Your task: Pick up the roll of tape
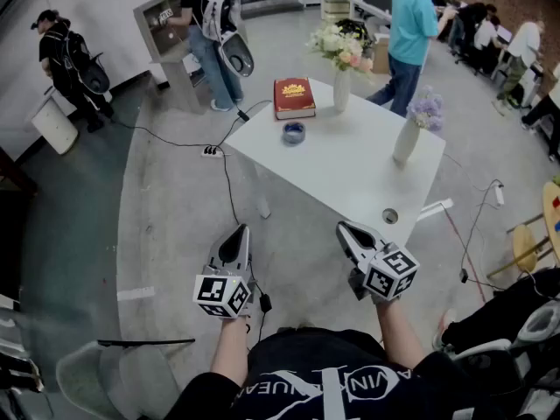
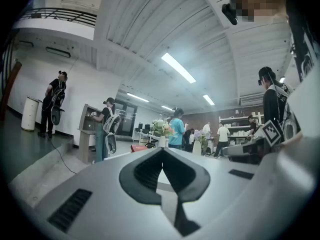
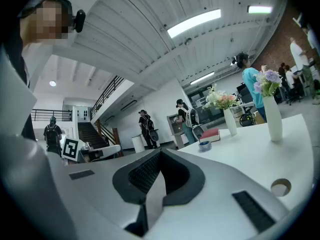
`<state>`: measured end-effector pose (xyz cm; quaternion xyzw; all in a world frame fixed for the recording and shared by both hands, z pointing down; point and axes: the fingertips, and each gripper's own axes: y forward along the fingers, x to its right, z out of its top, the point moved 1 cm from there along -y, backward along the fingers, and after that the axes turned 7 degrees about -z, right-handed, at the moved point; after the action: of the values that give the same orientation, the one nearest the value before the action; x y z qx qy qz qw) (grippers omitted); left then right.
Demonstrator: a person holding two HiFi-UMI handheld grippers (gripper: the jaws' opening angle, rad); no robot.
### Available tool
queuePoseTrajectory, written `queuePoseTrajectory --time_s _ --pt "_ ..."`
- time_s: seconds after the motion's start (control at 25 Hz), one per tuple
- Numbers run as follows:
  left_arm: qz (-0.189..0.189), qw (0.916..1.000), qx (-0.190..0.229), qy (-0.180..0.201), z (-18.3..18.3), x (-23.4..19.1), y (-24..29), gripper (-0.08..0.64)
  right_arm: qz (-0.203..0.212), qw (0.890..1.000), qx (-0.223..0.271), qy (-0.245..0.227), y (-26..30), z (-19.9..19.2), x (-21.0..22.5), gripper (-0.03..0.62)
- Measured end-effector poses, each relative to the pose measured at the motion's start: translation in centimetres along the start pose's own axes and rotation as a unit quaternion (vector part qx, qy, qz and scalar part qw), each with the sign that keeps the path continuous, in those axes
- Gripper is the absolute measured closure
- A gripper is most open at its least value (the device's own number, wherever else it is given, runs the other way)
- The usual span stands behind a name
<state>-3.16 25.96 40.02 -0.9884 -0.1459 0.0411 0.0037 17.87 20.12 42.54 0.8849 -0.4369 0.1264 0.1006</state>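
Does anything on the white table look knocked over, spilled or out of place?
Nothing stands out. On the table, the red book lies flat, the roll of tape sits beside it, and the pink-flower vase and purple-flower vase stand upright.

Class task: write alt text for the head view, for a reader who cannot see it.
A person holds the left tongs and right tongs, both shut and empty, short of a white table. On it are a blue roll of tape, a red book, a flower vase and a second vase.
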Motion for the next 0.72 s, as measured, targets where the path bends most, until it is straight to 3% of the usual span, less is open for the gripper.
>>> queuePoseTrajectory --time_s 0.48,0.72 --pt "0.006 1.0 -0.002 0.002 -0.3 -0.6 1.6 0.558 -0.002 1.0 0.0 -0.001 1.0 0.3 1.5 0.584" --pt "0.016 0.9998 -0.007 0.003 -0.5 -0.4 0.4 0.558 -0.035 0.999 0.019 0.031 0.7 0.5 2.5 0.582"
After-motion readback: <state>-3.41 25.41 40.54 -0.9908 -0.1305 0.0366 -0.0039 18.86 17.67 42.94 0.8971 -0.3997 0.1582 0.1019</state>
